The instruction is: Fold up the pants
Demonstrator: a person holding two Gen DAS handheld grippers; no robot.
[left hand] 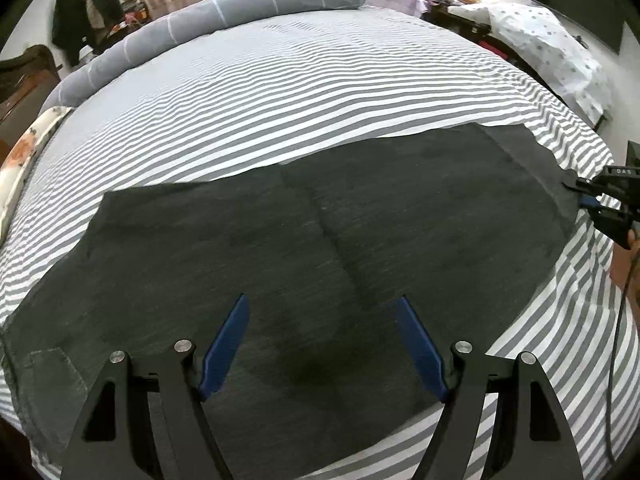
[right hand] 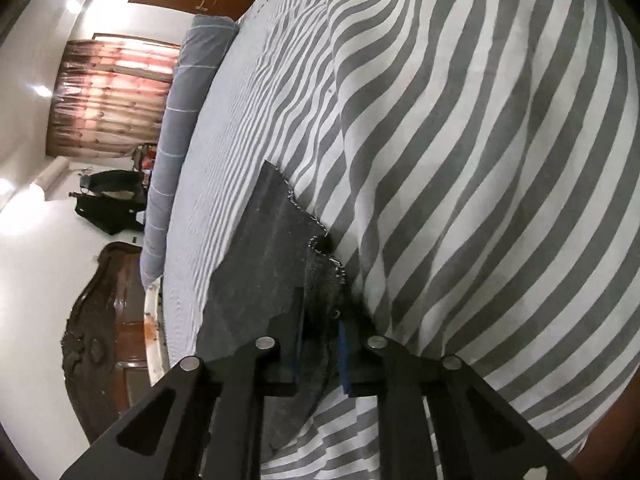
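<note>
The bed (left hand: 320,92), spread with a grey-and-white striped cover, filled both views and carried everything. The pants (left hand: 304,248), dark grey and already doubled leg over leg, by the look of it, lay flat across its near part, directly under and ahead of the left fingers and stretching away to either side of them, with a patch pocket showing just left of the left finger.

The left gripper (left hand: 322,312) hung over the middle of the cloth with its blue fingers (left hand: 226,348) spread wide and nothing between them; whether the tips touched the fabric could not be told. The right gripper (right hand: 320,344) was at the far right end of the pants, its fingers drawn nearly together on the frayed hem edge (right hand: 326,276), which ran straight in between them, so that end appeared to be pinched.

The step in hand seemed to be taking hold of both ends before a lengthwise fold: one end was gripped, the other was not. The next move probably called for the left fingers to travel toward the waist end, beyond the left finger, and close on that edge, with both layers caught so the fold would carry over evenly.
</note>
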